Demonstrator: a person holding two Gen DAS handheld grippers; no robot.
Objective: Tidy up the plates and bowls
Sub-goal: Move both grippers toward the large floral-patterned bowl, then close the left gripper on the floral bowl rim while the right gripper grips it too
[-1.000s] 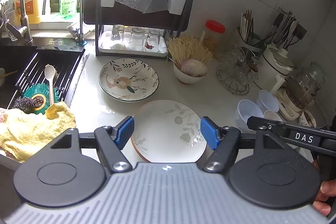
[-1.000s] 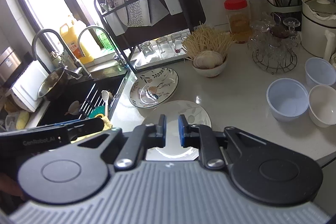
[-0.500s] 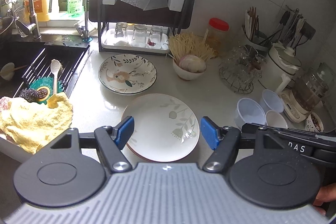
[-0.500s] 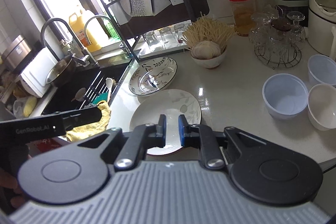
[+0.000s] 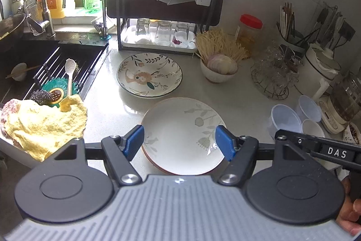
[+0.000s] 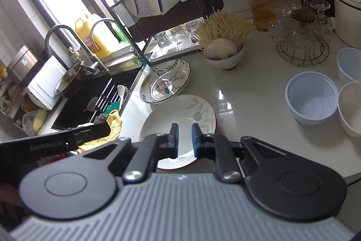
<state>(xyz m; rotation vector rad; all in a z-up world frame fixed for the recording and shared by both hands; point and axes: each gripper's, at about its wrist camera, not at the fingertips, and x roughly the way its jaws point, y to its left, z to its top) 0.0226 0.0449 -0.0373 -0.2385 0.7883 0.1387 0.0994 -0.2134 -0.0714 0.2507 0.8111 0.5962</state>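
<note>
My left gripper (image 5: 178,142) hangs wide over the white plate (image 5: 183,136) near the counter edge, my right gripper (image 6: 185,139) nearly closed and empty (a small gap shows), so a clumsy pinch might slide it off.

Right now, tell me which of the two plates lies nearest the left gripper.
The white plate with grey leaf prints, framed between the open left gripper. The rabbit-painted plate with the dark rim sits farther back, toward the dish rack.

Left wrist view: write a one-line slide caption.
Open left gripper hovers over a white plate on the counter, floral plate behind, sink at left.
</note>
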